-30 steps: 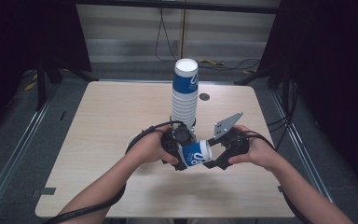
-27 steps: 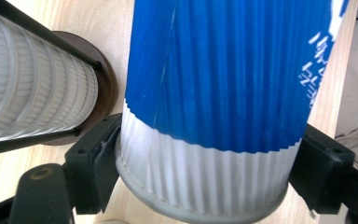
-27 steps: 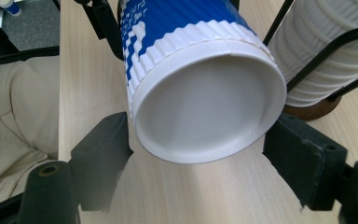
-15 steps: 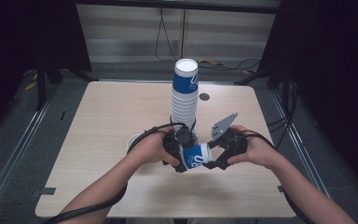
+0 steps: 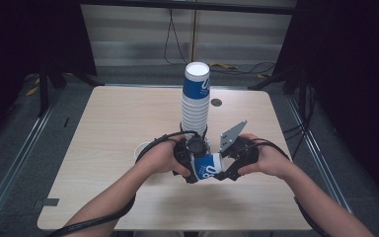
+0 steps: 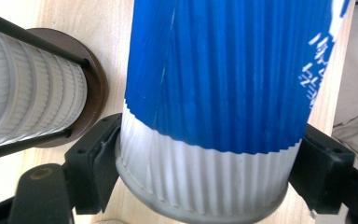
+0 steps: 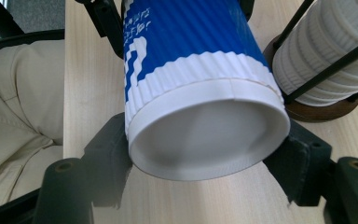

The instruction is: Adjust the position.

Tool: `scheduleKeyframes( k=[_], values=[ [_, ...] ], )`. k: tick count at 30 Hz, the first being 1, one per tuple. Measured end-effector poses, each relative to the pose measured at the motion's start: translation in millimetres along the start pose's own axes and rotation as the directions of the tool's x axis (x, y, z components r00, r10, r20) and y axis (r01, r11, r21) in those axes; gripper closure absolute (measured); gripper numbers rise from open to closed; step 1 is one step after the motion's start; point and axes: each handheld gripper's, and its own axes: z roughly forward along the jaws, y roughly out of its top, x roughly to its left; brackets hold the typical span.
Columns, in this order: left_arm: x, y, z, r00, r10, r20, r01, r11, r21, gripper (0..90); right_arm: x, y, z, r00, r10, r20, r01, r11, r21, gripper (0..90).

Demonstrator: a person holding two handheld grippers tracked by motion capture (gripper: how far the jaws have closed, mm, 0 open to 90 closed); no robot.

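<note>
While both hands meet over the near middle of the table point(image 5: 103, 148), a blue and white ribbed paper cup point(image 5: 208, 167) lies on its side between the two grippers, held just above the wood. The left gripper point(image 5: 193, 170) grips the cup's narrow bottom end: in the left gripper view its black pads point(image 6: 103, 161) press against the white band of the cup point(image 6: 223, 93) on both sides, the jaws standing only as wide as that end. The right gripper point(image 5: 225, 170) takes the wide mouth end; its jaws have just been closing, and in the right gripper view they now sit against the rim of the cup point(image 7: 200, 93) on either side, the open mouth turned toward that camera. A grey three-cornered plate point(image 5: 232, 133) stands up from the right gripper.

Just left of the left hand point(image 5: 160, 157), a white round thing point(image 5: 139, 149) lies on the tabletop, partly hidden. Farther back, just beyond the grippers, a tall stack of cups point(image 5: 195, 101) stands upright in a holder with thin black rods on a dark round base point(image 6: 91, 88), its topmost cup blue and white. Farther still, a small dark disc point(image 5: 216, 102) lies on the table to the right of the stack.
</note>
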Motion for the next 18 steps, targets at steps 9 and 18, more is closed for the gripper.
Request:
scheduleKeyframes(
  k=[9,18],
  values=[
    [-1.0,-0.9,-0.2,0.9995,0.026,-0.015,-0.026,0.9996,0.01,18.7,1.0,-2.1,4.7,1.0,-0.005,0.006,0.005,1.0,0.007,31.4],
    [3.9,-10.1,-6.0,0.9994,0.026,-0.022,-0.028,0.9965,-0.078,15.4,-0.1,-10.0,-0.4,0.9996,0.024,0.014,-0.023,0.997,-0.068,31.5]
  ],
)
